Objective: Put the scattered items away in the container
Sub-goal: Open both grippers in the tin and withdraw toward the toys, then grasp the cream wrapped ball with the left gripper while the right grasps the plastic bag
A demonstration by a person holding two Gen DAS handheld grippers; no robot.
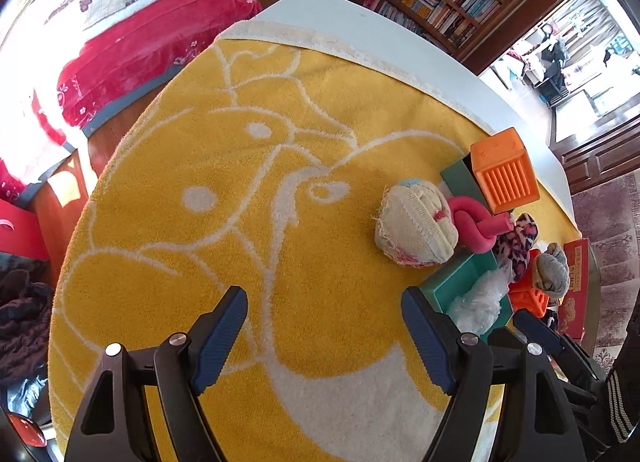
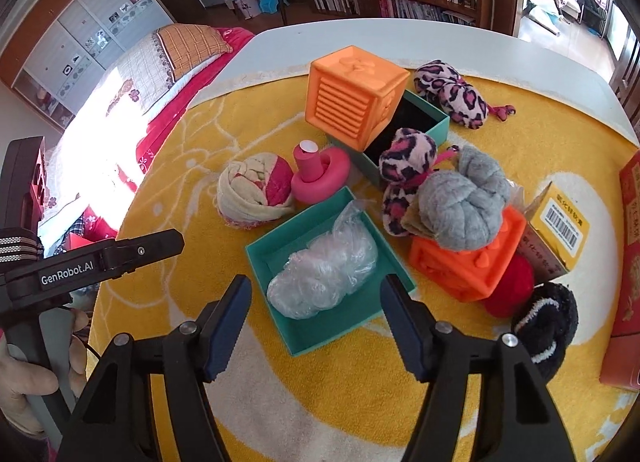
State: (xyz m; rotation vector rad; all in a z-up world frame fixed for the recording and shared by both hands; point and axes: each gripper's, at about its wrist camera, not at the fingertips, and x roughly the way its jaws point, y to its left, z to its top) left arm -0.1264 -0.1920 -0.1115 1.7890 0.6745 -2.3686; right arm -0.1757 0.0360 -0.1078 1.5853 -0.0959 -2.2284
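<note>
A shallow teal box (image 2: 304, 338) holds a crumpled clear plastic bag (image 2: 320, 274). My right gripper (image 2: 316, 286) hovers open over its near side, pads apart from it. Behind it lie a cream and pink rolled sock (image 2: 256, 190), a pink ring toy (image 2: 320, 174) and an orange cube (image 2: 352, 98) leaning on a second teal box (image 2: 432, 122). A grey sock ball (image 2: 460, 198) sits on another orange cube (image 2: 460, 266). My left gripper (image 1: 324, 302) is open over the bare yellow towel (image 1: 240, 222), left of the cream sock (image 1: 416, 226).
Leopard-print socks (image 2: 452, 90), a red ball (image 2: 512, 290), a black sock (image 2: 548, 322) and a yellow carton (image 2: 560, 222) crowd the right side. A red box (image 2: 628, 262) stands at the right edge. A hand (image 2: 24, 382) holds the left gripper's handle. A bed lies beyond the table's left edge.
</note>
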